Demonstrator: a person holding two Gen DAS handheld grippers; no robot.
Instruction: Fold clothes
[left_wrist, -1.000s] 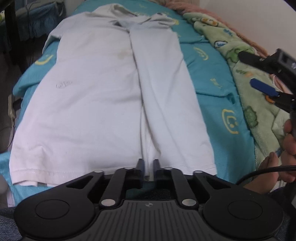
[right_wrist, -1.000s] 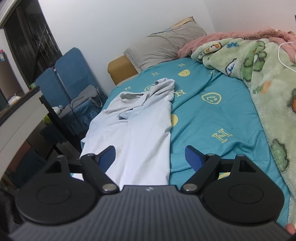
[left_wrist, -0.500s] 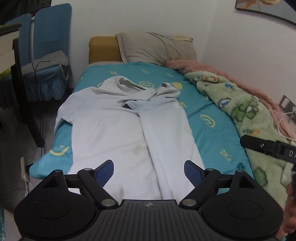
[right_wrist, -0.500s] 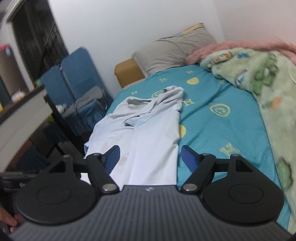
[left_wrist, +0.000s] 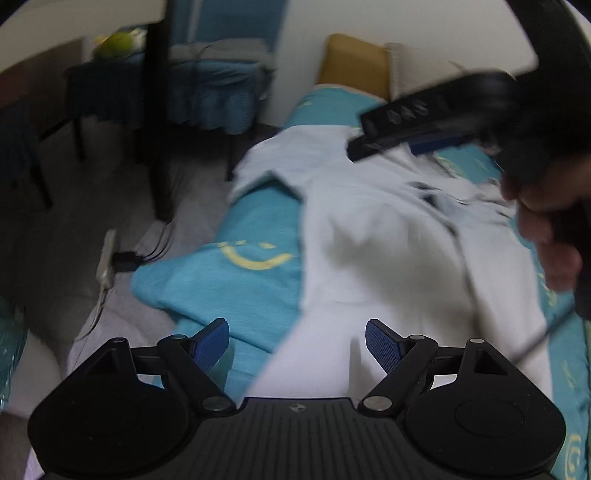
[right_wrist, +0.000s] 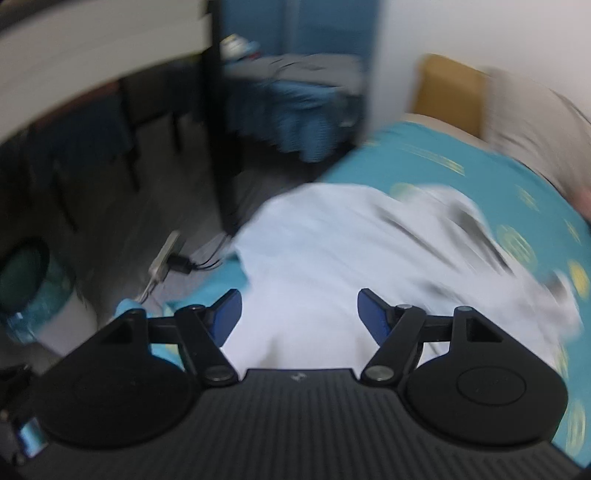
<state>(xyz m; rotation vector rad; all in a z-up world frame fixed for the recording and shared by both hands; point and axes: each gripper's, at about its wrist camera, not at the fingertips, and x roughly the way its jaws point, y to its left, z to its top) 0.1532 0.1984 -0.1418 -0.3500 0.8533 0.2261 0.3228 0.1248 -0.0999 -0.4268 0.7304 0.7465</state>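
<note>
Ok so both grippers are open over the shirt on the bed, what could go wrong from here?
1. The shirt hangs over the bed's left edge; a tug there may drag it toward the floor.
2. The right gripper crosses close above the left gripper's path, so they could bump.
3. Both views are blurred from fast motion, and an open right gripper closing now might pinch the sheet along with the shirt.
</note>
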